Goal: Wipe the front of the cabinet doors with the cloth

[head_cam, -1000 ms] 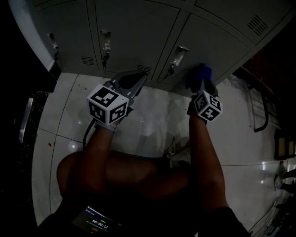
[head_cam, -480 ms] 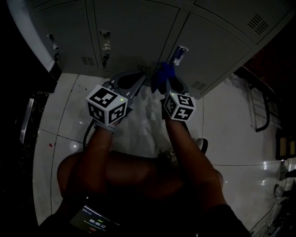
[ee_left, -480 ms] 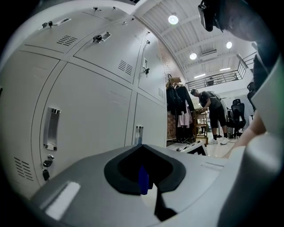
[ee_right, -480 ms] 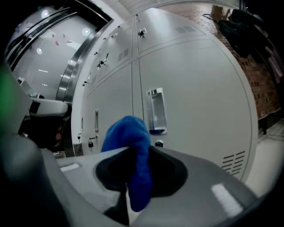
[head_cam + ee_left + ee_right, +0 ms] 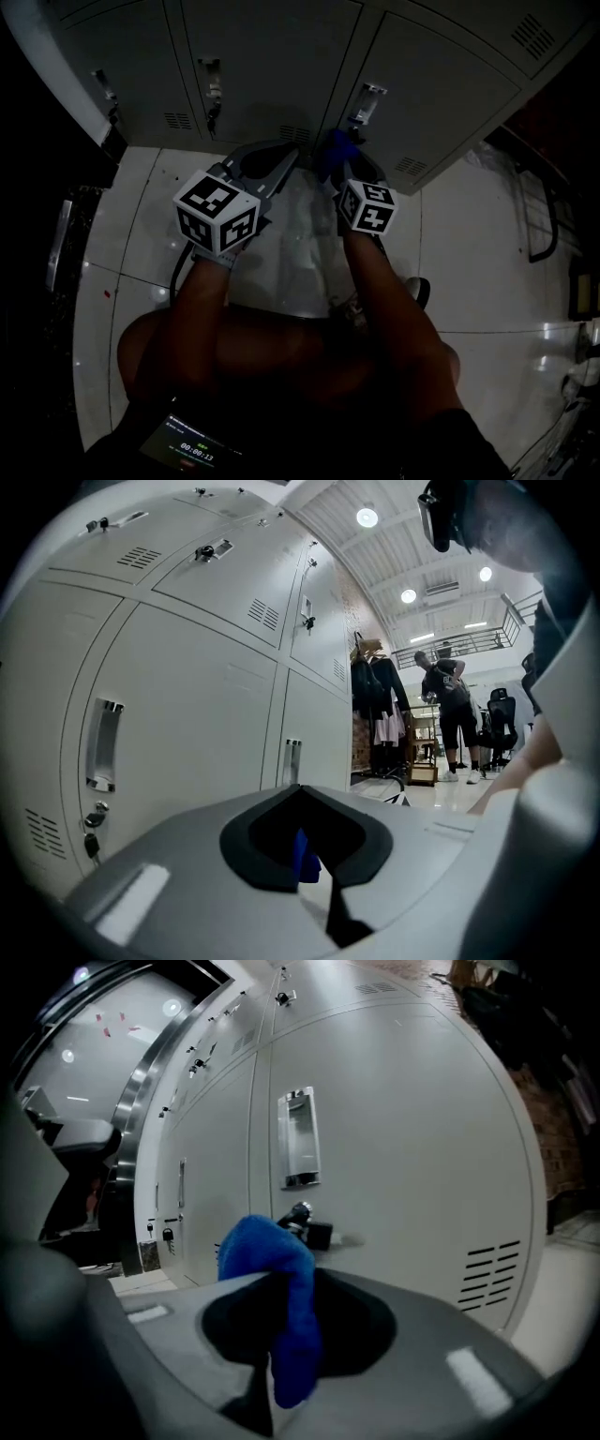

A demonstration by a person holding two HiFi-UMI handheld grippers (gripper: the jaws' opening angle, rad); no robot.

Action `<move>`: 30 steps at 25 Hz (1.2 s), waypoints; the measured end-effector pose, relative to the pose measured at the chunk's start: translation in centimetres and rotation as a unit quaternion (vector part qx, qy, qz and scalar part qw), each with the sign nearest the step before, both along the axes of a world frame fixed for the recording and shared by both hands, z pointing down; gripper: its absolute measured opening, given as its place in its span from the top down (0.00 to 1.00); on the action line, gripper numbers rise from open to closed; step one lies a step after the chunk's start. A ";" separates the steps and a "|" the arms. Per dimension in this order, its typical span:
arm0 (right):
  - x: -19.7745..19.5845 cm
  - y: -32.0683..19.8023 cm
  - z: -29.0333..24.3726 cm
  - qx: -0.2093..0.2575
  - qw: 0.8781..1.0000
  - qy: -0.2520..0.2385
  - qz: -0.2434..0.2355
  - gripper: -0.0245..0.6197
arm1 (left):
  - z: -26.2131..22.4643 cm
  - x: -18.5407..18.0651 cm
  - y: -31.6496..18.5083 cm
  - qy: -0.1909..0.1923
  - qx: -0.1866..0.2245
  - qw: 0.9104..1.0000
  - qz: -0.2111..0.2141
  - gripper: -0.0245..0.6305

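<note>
Grey metal cabinet doors (image 5: pixel 272 56) fill the top of the head view, each with a recessed handle and a keyed lock. My right gripper (image 5: pixel 336 152) is shut on a blue cloth (image 5: pixel 334 142), low against the door below its handle (image 5: pixel 364 101). In the right gripper view the cloth (image 5: pixel 272 1251) hangs over the jaws of the right gripper (image 5: pixel 281 1283), just in front of the lock (image 5: pixel 302 1215). My left gripper (image 5: pixel 284 157) hovers beside it to the left, jaws together and empty. The left gripper (image 5: pixel 300 794) points along the doors (image 5: pixel 187 724).
White tiled floor (image 5: pixel 281 244) lies below the cabinets. A black metal frame (image 5: pixel 539 216) stands at the right. In the left gripper view a person (image 5: pixel 455 714) stands far down the room beside hanging clothes (image 5: pixel 380 705). A device with a timer (image 5: pixel 192 450) sits at the bottom.
My right gripper has carried the cloth leftward along the bottom of the right door, ending by the lock next to the left gripper. The left gripper has stayed put.
</note>
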State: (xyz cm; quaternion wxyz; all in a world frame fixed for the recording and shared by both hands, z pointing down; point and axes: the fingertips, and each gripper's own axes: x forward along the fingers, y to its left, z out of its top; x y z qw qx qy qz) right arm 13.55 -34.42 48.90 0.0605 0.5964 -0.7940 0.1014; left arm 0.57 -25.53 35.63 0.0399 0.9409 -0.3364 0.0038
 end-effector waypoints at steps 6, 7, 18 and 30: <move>6.4 0.0 0.9 -0.023 0.996 -0.013 0.085 0.85 | -0.2 -0.1 0.1 0.002 0.004 1.000 -0.003 0.96; 7.4 0.0 1.0 -0.021 0.995 -0.009 0.095 0.85 | -0.3 -0.1 0.2 0.003 0.005 1.000 -0.003 0.96; 20.4 2.4 1.2 -0.032 0.968 -0.050 0.244 0.85 | -0.7 -0.2 0.4 0.007 0.007 1.000 -0.003 0.96; 19.8 3.2 -4.3 -0.007 0.975 -0.012 0.220 0.85 | -0.9 -0.6 0.6 0.006 0.010 1.000 -0.002 0.96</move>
